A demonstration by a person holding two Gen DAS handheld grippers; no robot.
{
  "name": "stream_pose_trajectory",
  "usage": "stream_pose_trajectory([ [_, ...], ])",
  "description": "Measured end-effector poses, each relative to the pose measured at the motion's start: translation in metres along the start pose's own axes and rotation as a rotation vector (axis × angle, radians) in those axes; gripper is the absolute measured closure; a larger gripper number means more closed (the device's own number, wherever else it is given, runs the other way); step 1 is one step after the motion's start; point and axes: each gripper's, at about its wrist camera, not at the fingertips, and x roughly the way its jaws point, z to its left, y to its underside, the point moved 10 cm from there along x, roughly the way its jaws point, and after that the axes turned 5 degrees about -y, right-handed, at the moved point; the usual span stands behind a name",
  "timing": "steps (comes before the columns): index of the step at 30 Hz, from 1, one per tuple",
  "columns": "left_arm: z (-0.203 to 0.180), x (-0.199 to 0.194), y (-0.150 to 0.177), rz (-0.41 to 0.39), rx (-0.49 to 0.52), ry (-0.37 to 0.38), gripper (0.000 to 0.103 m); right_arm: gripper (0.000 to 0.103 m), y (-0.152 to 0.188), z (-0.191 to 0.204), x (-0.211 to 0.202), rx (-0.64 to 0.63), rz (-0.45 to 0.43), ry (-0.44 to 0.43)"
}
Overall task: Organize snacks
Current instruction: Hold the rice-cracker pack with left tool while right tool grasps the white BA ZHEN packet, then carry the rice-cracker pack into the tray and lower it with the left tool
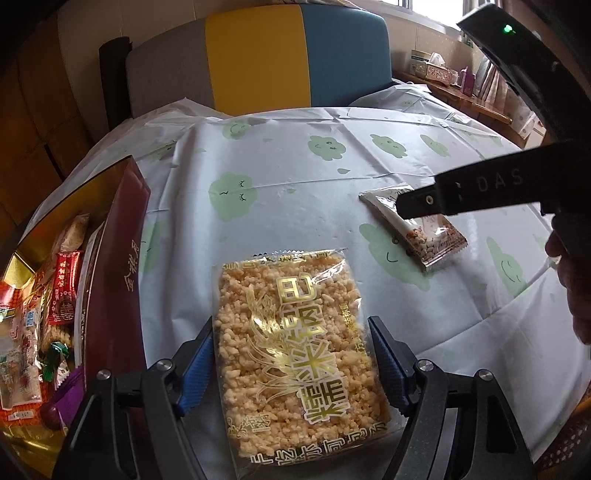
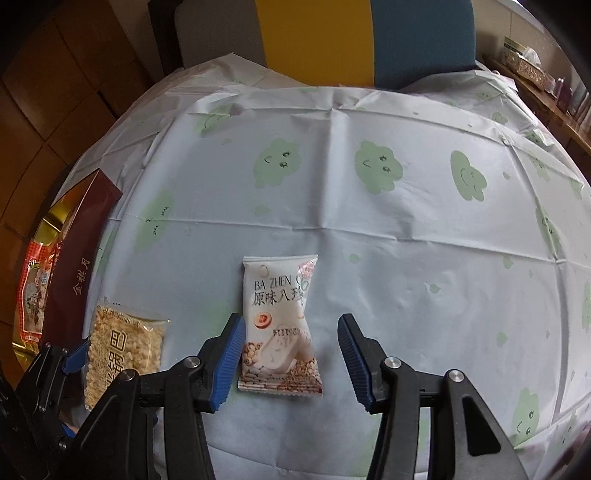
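Setting is reading as a home, likely a living or dining room. A round table (image 2: 369, 229) is wearing a pale plastic cloth printed with smiling green clouds. A cushioned seat (image 1: 295, 51) in grey, yellow and blue panels is standing behind it. Daylight is coming through a window (image 1: 424, 9) over a wooden side shelf (image 1: 476, 103) carrying a tissue box (image 1: 432, 64). Wood panelling (image 2: 44, 122) is lining the left wall.

Both wrist cameras look steeply down, close over the tablecloth (image 1: 295, 177), sharing the rice cake pack (image 1: 295, 354) and box (image 1: 114, 258).
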Motion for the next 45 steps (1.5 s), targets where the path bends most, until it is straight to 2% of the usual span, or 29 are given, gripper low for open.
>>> stream_pose_trajectory([
  [5, -0.004, -0.007, 0.007, -0.002, 0.026, -0.001, 0.027, 0.049, -0.008, 0.011, 0.005, -0.096, -0.005, 0.022],
  [6, -0.004, -0.008, 0.009, -0.002, 0.029, -0.005, 0.027, 0.053, -0.005, 0.012, 0.008, -0.117, 0.004, 0.035],
  [8, -0.005, -0.010, 0.011, -0.003, 0.035, -0.004, 0.027, 0.068, 0.002, 0.012, 0.017, -0.165, 0.047, 0.077],
  [10, -0.006, -0.012, 0.013, -0.002, 0.041, -0.001, 0.027, 0.069, 0.004, 0.014, 0.015, -0.196, 0.047, 0.094],
  [17, -0.012, -0.022, 0.023, -0.008, 0.080, 0.037, 0.028, 0.067, 0.009, 0.010, 0.019, -0.147, 0.115, 0.031],
  [21, -0.014, -0.028, 0.028, -0.011, 0.079, 0.076, 0.028, 0.067, 0.009, 0.013, 0.021, -0.203, 0.096, 0.076],
  [26, -0.016, -0.041, 0.030, -0.032, 0.091, 0.109, 0.028, 0.067, 0.009, 0.014, 0.021, -0.230, 0.088, 0.090],
  [32, -0.009, -0.076, 0.018, -0.096, 0.042, 0.194, 0.028, 0.067, 0.009, 0.021, 0.023, -0.277, 0.077, 0.122],
  [35, 0.005, -0.097, 0.009, -0.131, -0.004, 0.214, 0.028, 0.067, 0.008, 0.021, 0.023, -0.277, 0.078, 0.119],
  [40, 0.053, -0.120, -0.010, -0.180, -0.127, 0.183, 0.028, 0.067, 0.013, 0.022, 0.018, -0.291, 0.073, 0.127],
  [42, 0.082, -0.121, -0.014, -0.180, -0.197, 0.146, 0.028, 0.067, 0.013, 0.022, 0.017, -0.291, 0.072, 0.127],
  [45, 0.136, -0.118, -0.013, -0.172, -0.307, 0.042, 0.028, 0.067, 0.013, 0.024, 0.016, -0.300, 0.068, 0.135],
])
